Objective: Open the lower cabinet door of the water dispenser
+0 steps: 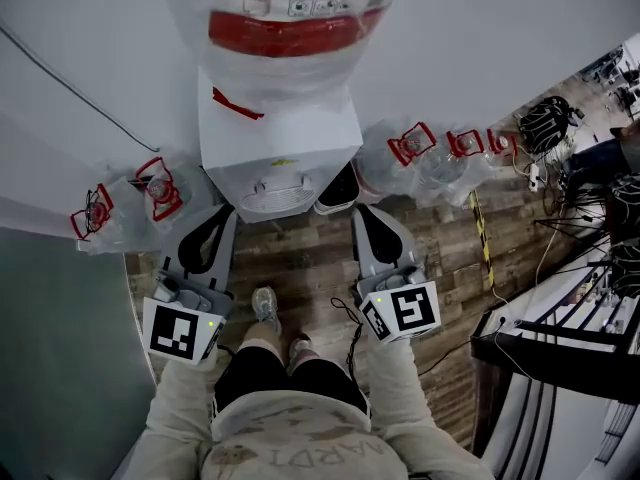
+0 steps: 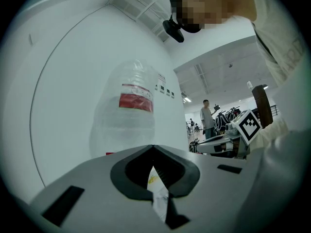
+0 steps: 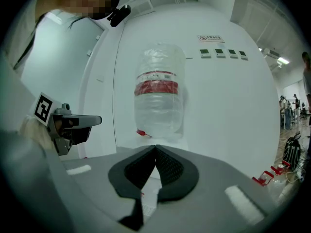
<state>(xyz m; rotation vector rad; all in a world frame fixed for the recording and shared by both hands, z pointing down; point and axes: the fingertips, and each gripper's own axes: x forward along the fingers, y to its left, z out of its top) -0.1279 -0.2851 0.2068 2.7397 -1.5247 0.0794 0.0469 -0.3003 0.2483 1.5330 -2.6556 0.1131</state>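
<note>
The white water dispenser (image 1: 280, 133) stands against the wall with a clear bottle with a red label (image 1: 290, 18) on top. Its lower cabinet door is hidden below its top in the head view. My left gripper (image 1: 224, 214) is shut and empty, just left of the dispenser's front. My right gripper (image 1: 362, 211) is shut and empty too, just right of the front. Both point level at the dispenser. In the left gripper view the jaws (image 2: 153, 148) meet below the bottle (image 2: 131, 110). In the right gripper view the gripper (image 3: 155, 147) likewise covers the cabinet under the bottle (image 3: 159, 91).
Empty bottles with red handles lie on the wooden floor left (image 1: 150, 193) and right (image 1: 420, 153) of the dispenser. A dark object (image 1: 340, 188) sits at its right foot. Cables and metal racks (image 1: 560, 298) fill the right side. A person (image 2: 206, 118) stands far off.
</note>
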